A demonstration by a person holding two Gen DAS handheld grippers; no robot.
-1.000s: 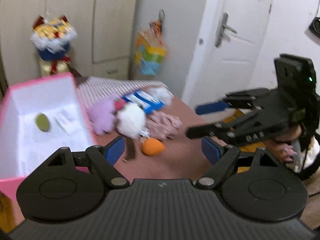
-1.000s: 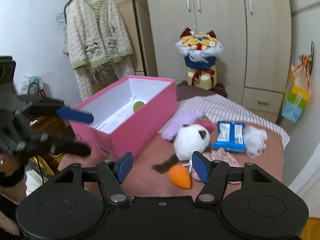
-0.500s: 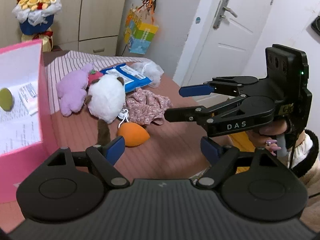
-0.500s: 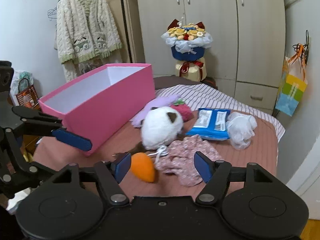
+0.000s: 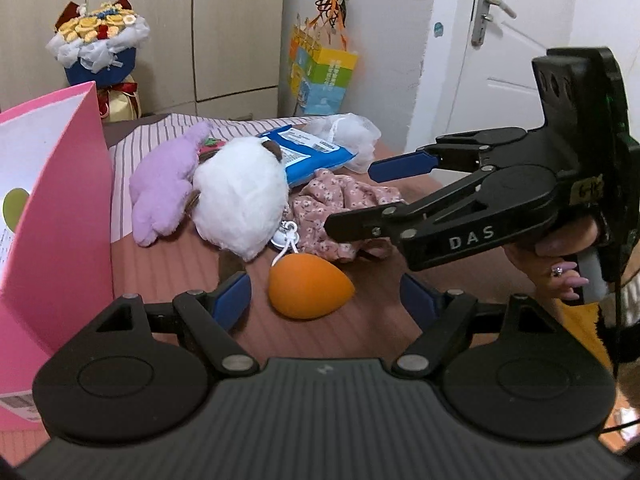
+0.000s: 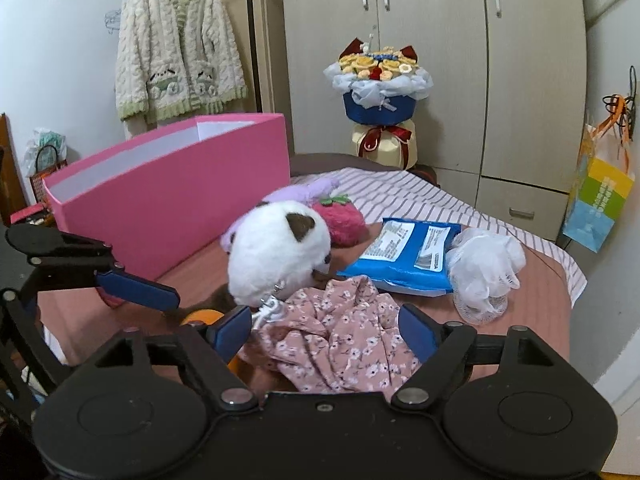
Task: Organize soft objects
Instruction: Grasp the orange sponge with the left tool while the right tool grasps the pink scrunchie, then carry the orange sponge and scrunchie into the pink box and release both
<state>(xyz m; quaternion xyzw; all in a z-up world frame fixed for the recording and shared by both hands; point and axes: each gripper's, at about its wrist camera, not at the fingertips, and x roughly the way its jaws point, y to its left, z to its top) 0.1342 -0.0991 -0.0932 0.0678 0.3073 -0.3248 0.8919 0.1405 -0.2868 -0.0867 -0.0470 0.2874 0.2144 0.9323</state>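
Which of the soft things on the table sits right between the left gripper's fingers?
The orange sponge, egg-shaped, lying just ahead of the left gripper, untouched. The white plush and floral cloth lie farther back.

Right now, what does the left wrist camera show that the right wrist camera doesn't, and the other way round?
Only the left wrist view shows the white door, the hand holding the right gripper, and the whole orange sponge lying clear between the left gripper's open jaws.

Only the right wrist view shows the knitted cardigan hanging on the wall, and the red strawberry plush clearly.

Both show the pink box, white plush, purple plush, floral cloth, blue packet, white mesh puff, bouquet and colourful gift bag.
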